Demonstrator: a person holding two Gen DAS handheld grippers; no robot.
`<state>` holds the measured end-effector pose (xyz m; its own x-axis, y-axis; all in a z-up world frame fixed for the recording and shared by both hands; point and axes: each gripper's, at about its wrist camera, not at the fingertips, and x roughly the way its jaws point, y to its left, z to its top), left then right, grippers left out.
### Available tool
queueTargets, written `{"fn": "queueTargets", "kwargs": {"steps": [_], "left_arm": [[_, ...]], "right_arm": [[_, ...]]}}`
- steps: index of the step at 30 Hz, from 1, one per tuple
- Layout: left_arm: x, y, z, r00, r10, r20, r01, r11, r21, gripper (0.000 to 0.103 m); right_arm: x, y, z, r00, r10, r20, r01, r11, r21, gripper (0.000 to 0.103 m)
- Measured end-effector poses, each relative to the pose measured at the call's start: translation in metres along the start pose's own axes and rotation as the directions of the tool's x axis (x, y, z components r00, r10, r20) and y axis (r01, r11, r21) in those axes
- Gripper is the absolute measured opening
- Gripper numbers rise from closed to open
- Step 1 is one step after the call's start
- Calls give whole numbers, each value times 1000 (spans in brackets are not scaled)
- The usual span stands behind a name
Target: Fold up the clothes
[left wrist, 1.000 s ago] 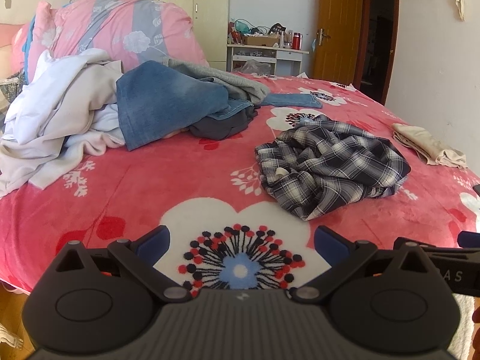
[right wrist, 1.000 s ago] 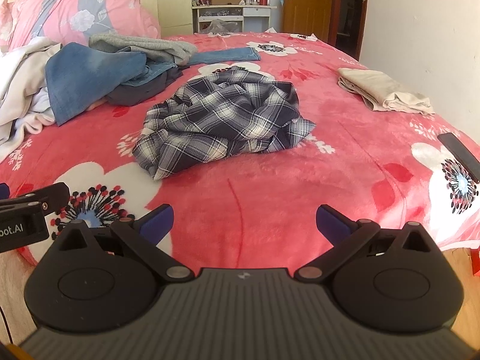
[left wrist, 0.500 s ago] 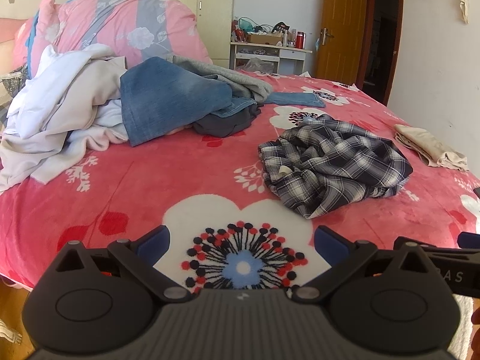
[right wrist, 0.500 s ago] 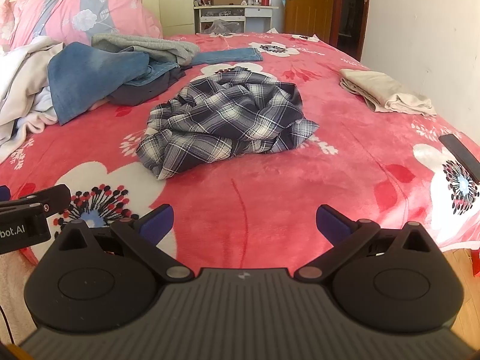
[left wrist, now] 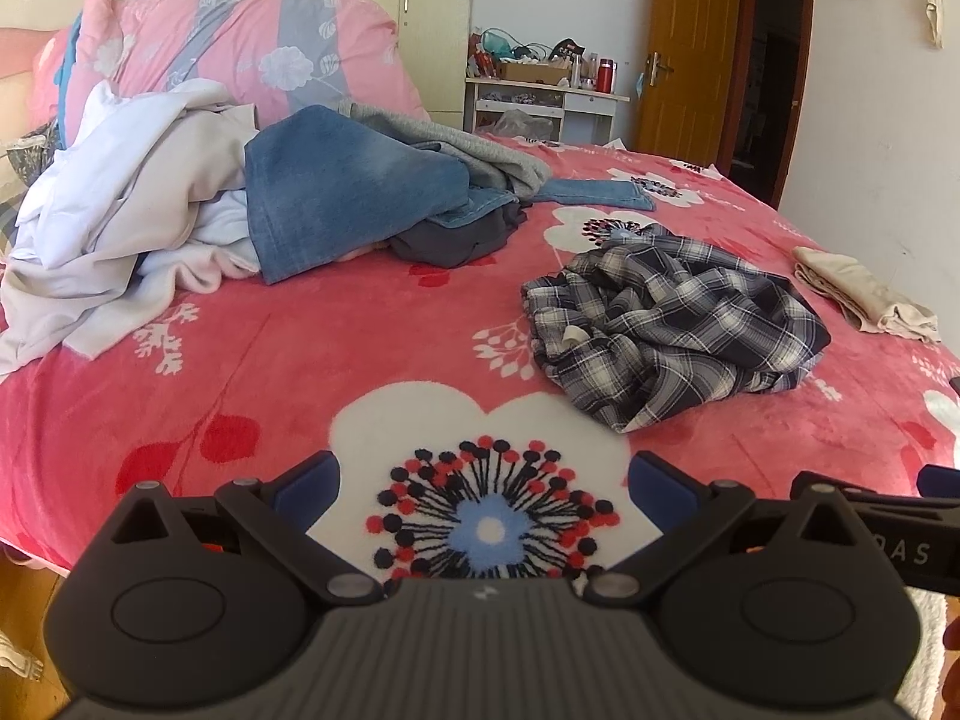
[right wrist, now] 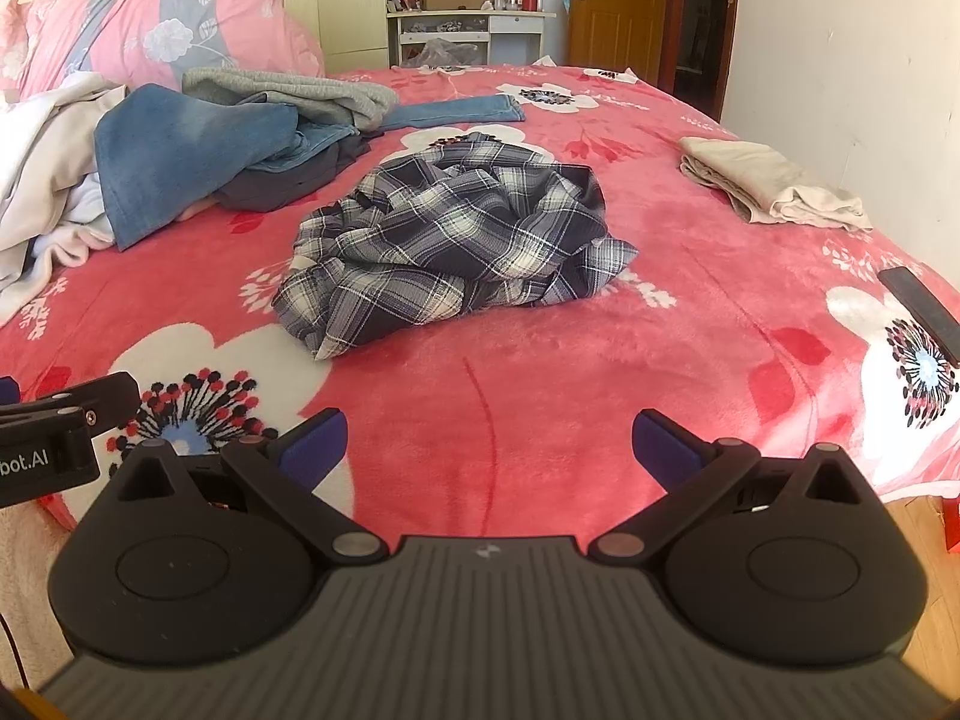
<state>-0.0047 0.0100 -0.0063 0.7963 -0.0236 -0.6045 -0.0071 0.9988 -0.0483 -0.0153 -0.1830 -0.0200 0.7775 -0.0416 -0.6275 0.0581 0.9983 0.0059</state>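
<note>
Both views have crept a little closer to the bed over the last second, and the plaid shirt sits slightly larger in each than it did. My left tool (left wrist: 483, 489) hangs over the near edge of the bed, its blue-tipped fingers (left wrist: 306, 489) spread wide apart with nothing between them, above a white flower printed on the red blanket (left wrist: 360, 348). My right tool (right wrist: 489, 447) is likewise spread wide and empty, just beside the left one, whose black body shows at the left edge of the right wrist view. Ahead of both, near the middle of the bed, lies the plaid shirt (right wrist: 456, 240), crumpled in a loose heap and touched by neither tool. A flat dark object (right wrist: 921, 312) rests on the blanket near the right edge; I cannot tell what it is. Further right, well apart from the shirt, a beige garment (right wrist: 774, 189) lies folded by the wall. To the left, a pile of clothes holds white and pale garments (left wrist: 114, 240), blue jeans (left wrist: 354, 204) draped over a dark grey piece (left wrist: 450, 240), and a grey sweater (right wrist: 288, 93) behind them. Beyond that sits a pink flowered quilt (left wrist: 252, 54), then a cluttered white desk (left wrist: 540, 99) and a brown door (left wrist: 696, 54).
</note>
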Motion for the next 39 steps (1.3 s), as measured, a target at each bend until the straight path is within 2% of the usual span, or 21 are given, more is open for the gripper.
{"fn": "queueTargets", "kwargs": {"steps": [15,26,33,39], "left_arm": [[3,1,1,1000,-6,-5,6,1000,-10,103],[17,9,6,999,-29,-14,28,998,-64,103],[39,14,13,999,-29,-16,27,997,-73,103],[71,25,16,996,-79,-33,75,990,-116,103]], "right_arm": [[2,-1,2,1000,-4,0,4,1000,2,102],[15,-4,7,1000,-14,-2,14,1000,-1,102],[30,-17,10,998,-14,54,13,1000,8,102],[48,-30,13,991,15,137,-13,1000,-14,102]]}}
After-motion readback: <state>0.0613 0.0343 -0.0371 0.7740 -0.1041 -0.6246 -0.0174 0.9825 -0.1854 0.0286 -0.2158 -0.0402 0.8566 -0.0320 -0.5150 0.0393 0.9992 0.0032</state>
